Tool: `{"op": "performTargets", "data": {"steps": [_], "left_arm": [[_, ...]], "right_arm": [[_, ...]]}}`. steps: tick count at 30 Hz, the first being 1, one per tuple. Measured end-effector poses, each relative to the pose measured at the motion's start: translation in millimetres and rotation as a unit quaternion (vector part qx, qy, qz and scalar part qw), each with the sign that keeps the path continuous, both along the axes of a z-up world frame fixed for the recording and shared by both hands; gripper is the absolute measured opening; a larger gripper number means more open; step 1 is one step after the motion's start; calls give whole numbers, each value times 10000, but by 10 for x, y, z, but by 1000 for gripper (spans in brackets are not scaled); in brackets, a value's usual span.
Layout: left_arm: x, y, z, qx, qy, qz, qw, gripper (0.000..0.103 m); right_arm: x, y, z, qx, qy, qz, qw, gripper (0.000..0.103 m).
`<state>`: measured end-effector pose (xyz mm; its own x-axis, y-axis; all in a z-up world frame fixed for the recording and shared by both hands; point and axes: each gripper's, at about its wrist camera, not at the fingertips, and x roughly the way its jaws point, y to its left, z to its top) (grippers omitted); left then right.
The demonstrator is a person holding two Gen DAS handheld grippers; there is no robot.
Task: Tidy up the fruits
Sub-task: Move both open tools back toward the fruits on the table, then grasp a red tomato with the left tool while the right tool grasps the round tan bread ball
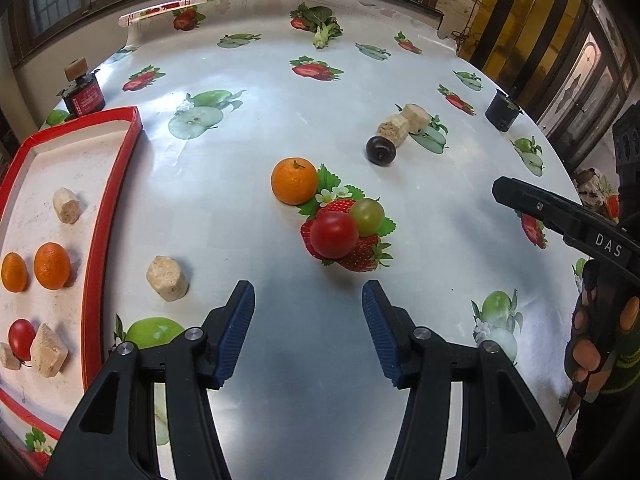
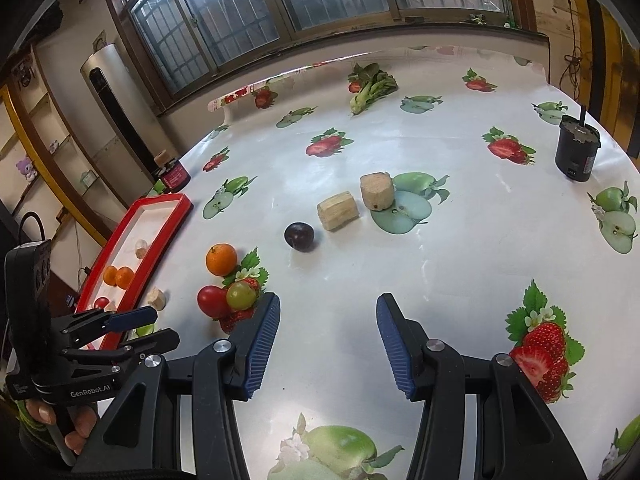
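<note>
A tangerine [image 1: 294, 181], a red cherry tomato [image 1: 334, 234] and a green grape [image 1: 367, 216] lie close together in the middle of the table. A dark plum [image 1: 381, 151] sits farther back. My left gripper [image 1: 308, 320] hovers just short of the tomato, open, with nothing between its blue pads. My right gripper [image 2: 328, 340] is also open and empty, to the right of the tomato [image 2: 212, 301] and grape [image 2: 241, 295], with the plum [image 2: 299, 236] ahead of it. The red-rimmed tray [image 1: 108, 240] on the left holds two tangerines [image 1: 52, 266], a tomato [image 1: 21, 338] and wooden blocks.
Wooden blocks lie loose: one [image 1: 167, 278] beside the tray, two [image 2: 338, 210] behind the plum. A black jar [image 2: 576, 152] stands far right, a red jar [image 2: 174, 176] behind the tray, and leafy greens [image 2: 372, 86] at the back. A hand holds the left gripper [image 2: 152, 326].
</note>
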<state>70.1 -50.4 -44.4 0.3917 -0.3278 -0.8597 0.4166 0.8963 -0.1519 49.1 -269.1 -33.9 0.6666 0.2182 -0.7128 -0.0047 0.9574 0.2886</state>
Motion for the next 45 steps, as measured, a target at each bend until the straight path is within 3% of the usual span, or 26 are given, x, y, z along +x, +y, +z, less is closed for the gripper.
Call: {"op": "performTargets", "data": {"steps": [9,16,27,28,29,30,34,45], "left_arm": [[117,-84,-84,34,72,-91,9999,55],[308,-183,-205,-80,270,-107,9995,54],[388,-275,-221,-198,76,-275,9994,52],[378,-275,-218,-220,58,-314,9992,48],[371,-275,-213,-295,76,-371,9988,37],[363,-278,-208,-342,92,-416,9985,29],[321,-323,-170,-143,-92,-451,9988,29],[154,-87,28,-164,-310,-195,9992,28]], "right_arm": [[252,-44,-35,-107,97,14,9999,53],[673,-181,-76,-74,114,-258,9996,53],[1357,-271,-383,159,290,-547,9980,51],[1351,-293,-406,300,195,-546,9979,49],[1346,-308,-422,394,161,-533,9977,45],[1332,-314,-418,452,120,-523,9975,36],[1241,-291,-367,314,44,-543,9980,36],[619,-134,-67,473,-229,-319,9981,36]]}}
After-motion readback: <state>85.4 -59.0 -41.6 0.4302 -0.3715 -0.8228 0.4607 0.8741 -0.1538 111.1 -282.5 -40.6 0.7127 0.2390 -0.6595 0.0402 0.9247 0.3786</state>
